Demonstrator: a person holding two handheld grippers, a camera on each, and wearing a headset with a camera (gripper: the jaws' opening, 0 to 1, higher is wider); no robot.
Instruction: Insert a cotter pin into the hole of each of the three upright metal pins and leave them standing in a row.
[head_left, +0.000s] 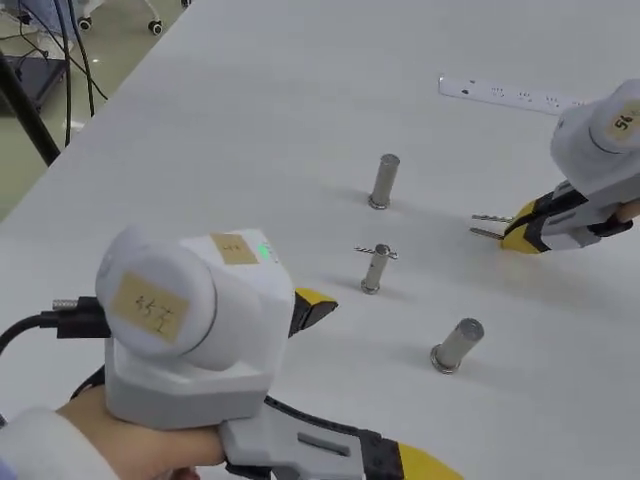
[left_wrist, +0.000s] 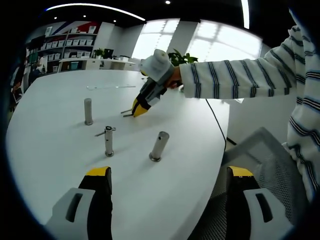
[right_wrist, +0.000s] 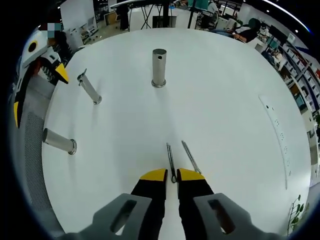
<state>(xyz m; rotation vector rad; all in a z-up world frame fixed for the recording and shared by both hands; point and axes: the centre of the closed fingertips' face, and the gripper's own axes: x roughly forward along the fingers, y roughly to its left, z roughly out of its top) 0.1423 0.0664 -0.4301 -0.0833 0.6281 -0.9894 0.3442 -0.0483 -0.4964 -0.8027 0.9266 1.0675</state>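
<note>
Left tool (left_wrist: 169, 172): jaws spread wide with nothing between them, held low over the near edge of the surface (left_wrist: 45, 150).
Left pin (left_wrist: 88, 111): ahead of the left tool and off to its left, the farthest of the three. It stands upright and the hole near its top is open. In the right gripper view it stands straight ahead of the right tool.
Middle pin (left_wrist: 108, 141): ahead of the left tool's left jaw and nearer than the left pin, upright.
Fitted cotter (left_wrist: 102, 132): passes through the middle pin's top and sticks out on both sides.
Right pin (left_wrist: 159, 146): nearest the left tool, ahead between its jaws, standing apart from the middle pin.
Row: the three pins form a line slanting away to the left tool's left.
Right tool (right_wrist: 173, 176): jaws pressed together on the held cotter. It is beyond the pins from the left tool, tips low and aimed at the pins.
Held cotter (right_wrist: 170, 160): head pinched at the right tool's tips, with two legs reaching forward, well apart from the left pin.
White strip (right_wrist: 280, 135): flat on the surface, to the right of the right tool.
</note>
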